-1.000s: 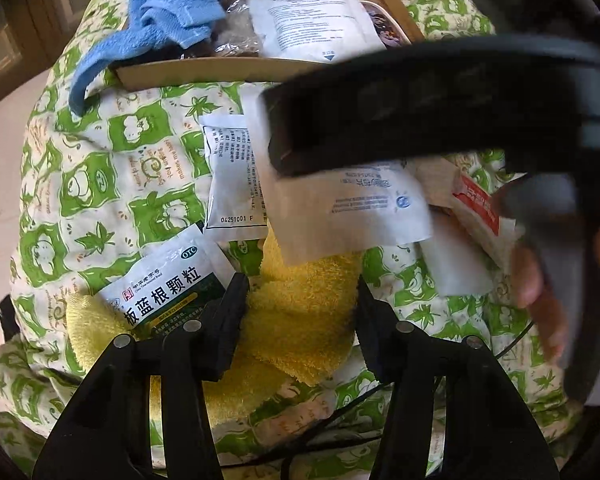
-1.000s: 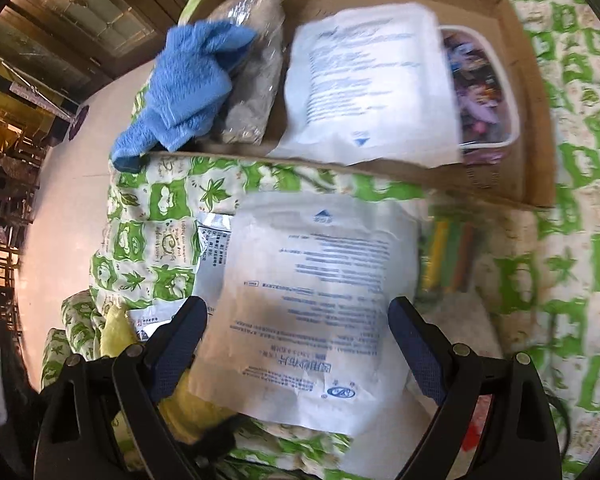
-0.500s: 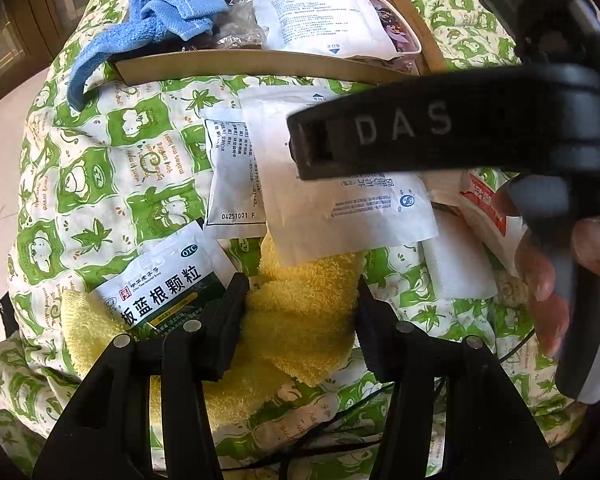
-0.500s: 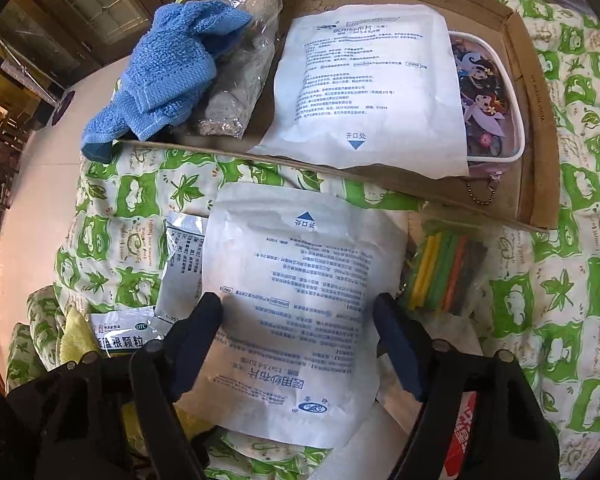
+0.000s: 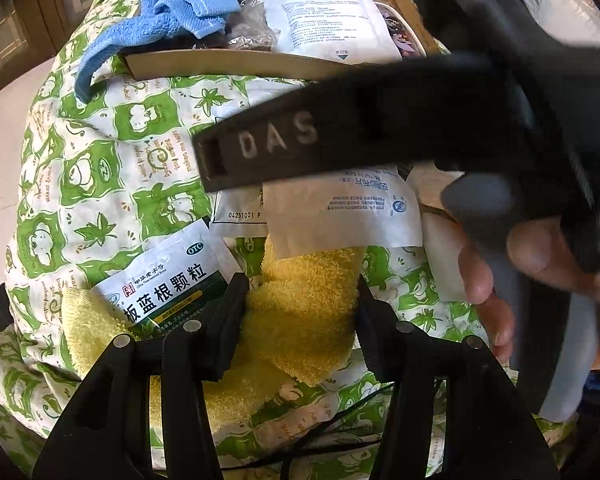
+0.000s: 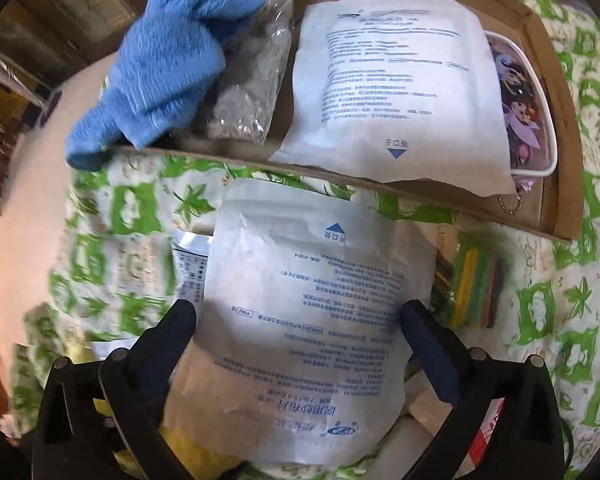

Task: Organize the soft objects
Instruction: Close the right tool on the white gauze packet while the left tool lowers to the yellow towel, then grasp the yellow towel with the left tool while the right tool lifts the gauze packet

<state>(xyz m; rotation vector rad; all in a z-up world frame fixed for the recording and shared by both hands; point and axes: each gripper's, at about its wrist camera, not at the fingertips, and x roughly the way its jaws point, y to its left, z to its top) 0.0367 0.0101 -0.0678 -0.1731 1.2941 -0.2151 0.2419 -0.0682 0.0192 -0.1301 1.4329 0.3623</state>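
— On the green-printed cloth [image 6: 560, 308], where's the white pouch [image 6: 308, 320]?
— Between the right gripper [image 6: 298, 320] fingers; jaws just spread wide, not pressing.
— Left gripper [image 5: 298, 300]?
— Half-spread astride the yellow towel [image 5: 304, 308].

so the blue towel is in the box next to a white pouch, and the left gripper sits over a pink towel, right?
Not quite: the towel between the left gripper's fingers is yellow, not pink, as the left wrist view shows. The rest holds: the blue towel lies in the box with a white pouch.
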